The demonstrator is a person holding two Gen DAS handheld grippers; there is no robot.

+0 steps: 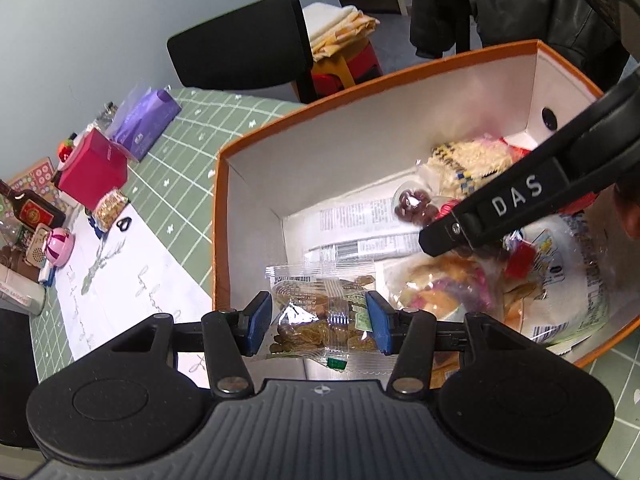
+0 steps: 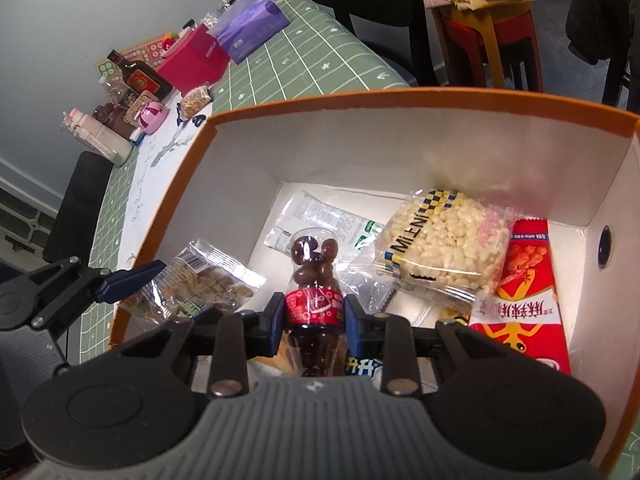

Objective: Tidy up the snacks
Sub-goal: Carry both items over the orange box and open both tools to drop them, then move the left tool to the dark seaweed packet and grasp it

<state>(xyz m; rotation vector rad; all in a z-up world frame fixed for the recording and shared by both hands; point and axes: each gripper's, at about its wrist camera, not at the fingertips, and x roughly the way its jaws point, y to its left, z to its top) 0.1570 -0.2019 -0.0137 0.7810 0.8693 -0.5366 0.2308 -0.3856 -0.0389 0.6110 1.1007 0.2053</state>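
Orange box, left wrist view: an orange-rimmed cardboard box (image 1: 256,136) with white inner walls stands on a green grid-patterned tablecloth (image 1: 192,128).
Left gripper, left wrist view: the left gripper (image 1: 320,320) points down into the near end of the box, and its blue pads press both sides of a clear snack packet (image 1: 320,312) holding brown pieces.
Right gripper, left wrist view: the right gripper's black body crosses the right side above the box, marked with white letters; its fingertips are hidden in this view.
Box contents, left wrist view: a white wrapper with printed text (image 1: 360,228), a puffed rice cake (image 1: 468,160) and other wrapped snacks lie on the box floor.
Table edge, left wrist view: a red box (image 1: 94,168), a purple packet (image 1: 144,120) and a dark bottle (image 1: 32,208) sit well apart from the orange box, near the wall.
Right gripper, right wrist view: the right gripper (image 2: 314,316) is clamped narrowly on a small clear bottle (image 2: 314,264) of brown chocolate balls with a red label, held over the box interior.
Left gripper, right wrist view: the left gripper's blue finger (image 2: 128,278) enters from the left, gripping the clear snack packet (image 2: 208,280) just inside the box wall.
Box contents, right wrist view: the puffed rice cake (image 2: 444,240) lies beside a red snack bag (image 2: 524,292) against the right wall.
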